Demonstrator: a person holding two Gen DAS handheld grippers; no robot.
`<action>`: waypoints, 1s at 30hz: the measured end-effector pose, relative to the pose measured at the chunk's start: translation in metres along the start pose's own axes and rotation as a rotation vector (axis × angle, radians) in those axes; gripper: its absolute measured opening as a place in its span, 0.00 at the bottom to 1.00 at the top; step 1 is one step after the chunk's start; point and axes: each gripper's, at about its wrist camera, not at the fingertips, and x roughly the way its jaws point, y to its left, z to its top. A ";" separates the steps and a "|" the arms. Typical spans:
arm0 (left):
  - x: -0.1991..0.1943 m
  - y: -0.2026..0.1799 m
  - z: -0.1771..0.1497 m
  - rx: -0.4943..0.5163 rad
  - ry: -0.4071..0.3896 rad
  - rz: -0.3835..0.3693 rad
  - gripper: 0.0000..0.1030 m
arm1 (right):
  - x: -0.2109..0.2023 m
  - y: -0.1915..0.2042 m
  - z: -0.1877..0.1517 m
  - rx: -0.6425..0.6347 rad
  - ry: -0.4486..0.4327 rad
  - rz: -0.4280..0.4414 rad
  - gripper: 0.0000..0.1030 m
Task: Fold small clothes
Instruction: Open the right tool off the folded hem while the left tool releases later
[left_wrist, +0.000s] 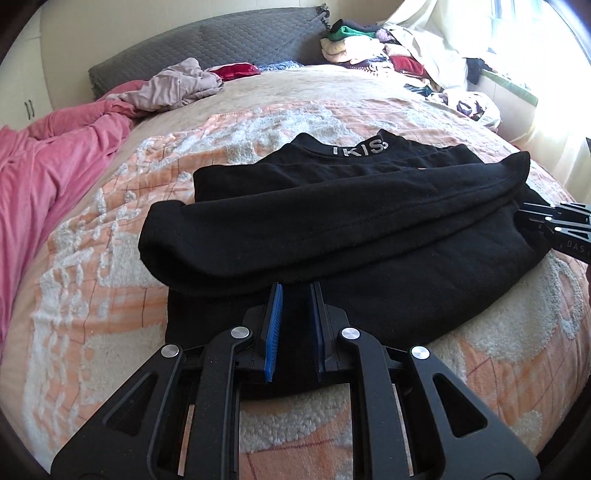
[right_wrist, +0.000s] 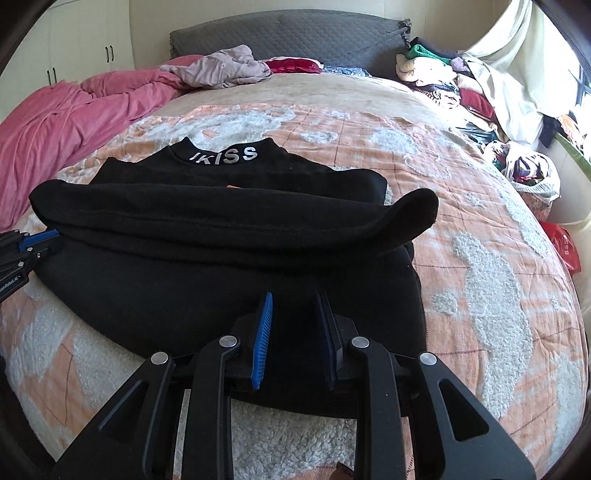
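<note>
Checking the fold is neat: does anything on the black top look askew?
Yes: the folded-over sleeve band on the black knit top overshoots its right edge, with the cuff sticking up instead of lying flat.

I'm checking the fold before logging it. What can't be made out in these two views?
- Left wrist view: the black garment near hem sits behind the left claw; the right claw is cut by the frame edge.
- Right wrist view: the right claw hides the hem.
- Sleeves: folded under.
</note>
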 end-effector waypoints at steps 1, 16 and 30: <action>0.001 -0.001 0.002 0.010 -0.004 0.004 0.07 | 0.001 -0.001 0.001 0.002 -0.001 0.003 0.22; 0.033 0.018 0.047 -0.008 -0.021 -0.030 0.09 | 0.030 -0.007 0.033 -0.010 0.006 -0.007 0.23; 0.011 0.067 0.075 -0.164 -0.150 -0.022 0.13 | 0.041 -0.030 0.069 0.040 -0.067 -0.028 0.23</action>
